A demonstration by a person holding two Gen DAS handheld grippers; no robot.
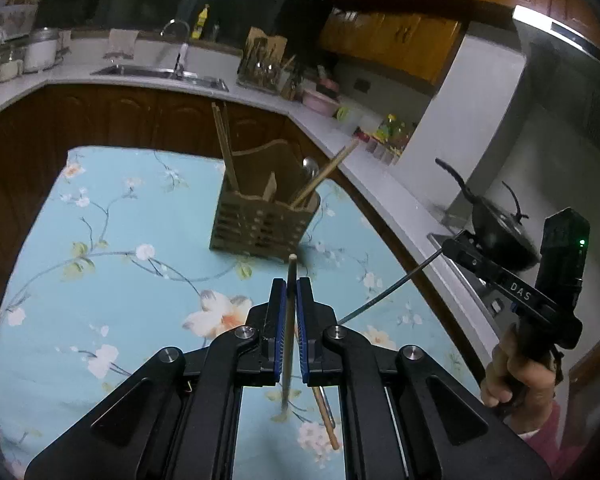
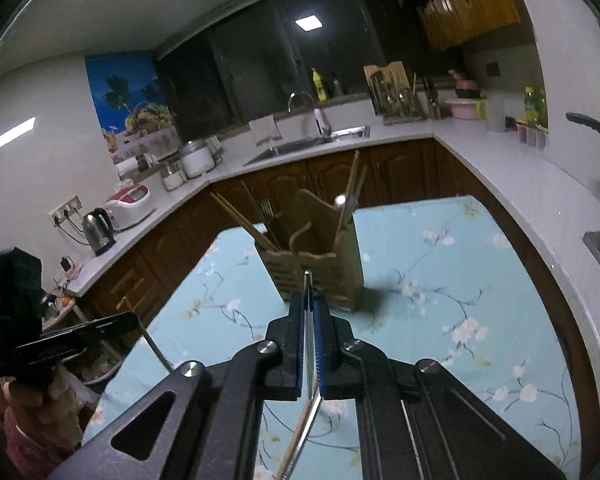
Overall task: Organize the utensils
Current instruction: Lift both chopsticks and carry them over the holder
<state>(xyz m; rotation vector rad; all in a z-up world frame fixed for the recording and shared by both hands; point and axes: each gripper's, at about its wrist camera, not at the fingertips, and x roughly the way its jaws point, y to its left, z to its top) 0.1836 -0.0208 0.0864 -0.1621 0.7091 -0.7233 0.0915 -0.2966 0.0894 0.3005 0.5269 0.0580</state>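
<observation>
We see 2 hand-held grippers raised over a tabletop (image 1: pixel 100 208) draped in a blue floral cloth, each carrying 1 utensil toward the wooden utensil holder (image 1: pixel 262 220) that stands near the cloth's far edge. The left gripper (image 1: pixel 292 292) has its jaws pressed together on a wooden chopstick (image 1: pixel 290 320), whose tip pokes out just past the pads and points roughly at the holder. The right gripper (image 2: pixel 309 304) pinches a thin metal utensil (image 2: pixel 309 344), apparently a metal chopstick or a slim handle; we cannot tell which. From the left wrist view its shaft juts out toward the cloth as a thin dark rod.

Both pieces are gripped partway along their length with the ends free, which in our judgement leaves a free end to slot into the holder. The holder has several compartments: wooden chopsticks (image 1: pixel 224 148) lean in 1 side, a spoon (image 1: pixel 311 168) and another chopstick lean in the other, and a fork (image 2: pixel 266 208) shows from the right wrist view, so like seems to be kept with like.

1 more wooden chopstick (image 1: pixel 327 420) lies flat on the cloth beneath the left gripper. We judge the sorting well along but unfinished.
</observation>
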